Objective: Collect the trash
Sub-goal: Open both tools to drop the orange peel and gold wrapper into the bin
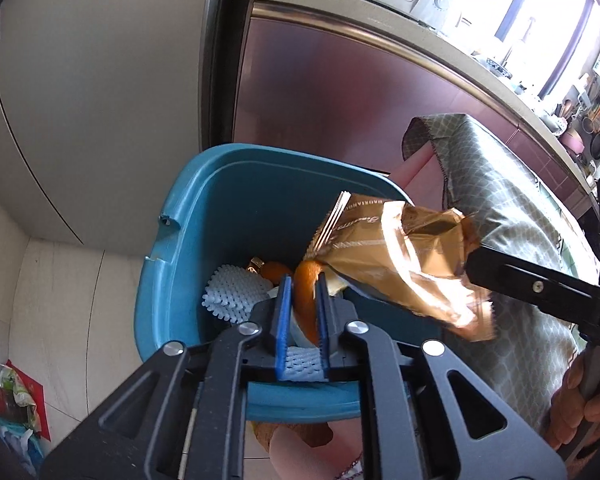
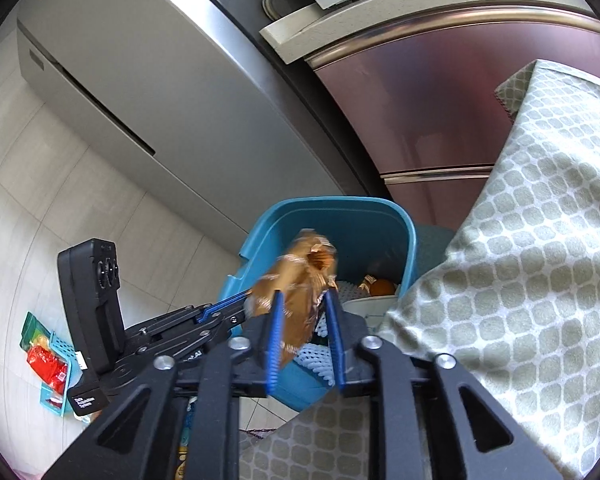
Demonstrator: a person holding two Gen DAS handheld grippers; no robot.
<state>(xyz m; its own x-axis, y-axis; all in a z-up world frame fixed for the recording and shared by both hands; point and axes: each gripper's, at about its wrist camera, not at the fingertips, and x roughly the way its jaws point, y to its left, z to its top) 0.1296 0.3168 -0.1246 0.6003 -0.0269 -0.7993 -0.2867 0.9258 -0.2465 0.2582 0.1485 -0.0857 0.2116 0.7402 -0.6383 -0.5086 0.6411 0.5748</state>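
Observation:
A teal trash bin stands on the floor beside the table, with white foam netting and an orange inside it. My left gripper hangs over the bin's mouth. A strip of orange peel sits loosely between its blue pads, which stand slightly apart. My right gripper reaches over the bin from the right. A crumpled, blurred gold wrapper lies between its parted pads and stretches across the bin's rim in the left wrist view.
A table under a grey-green patterned cloth crowds the bin's right side. A grey fridge and maroon cabinets stand behind. Colourful packets lie on the tiled floor to the left. A hand grips the right tool.

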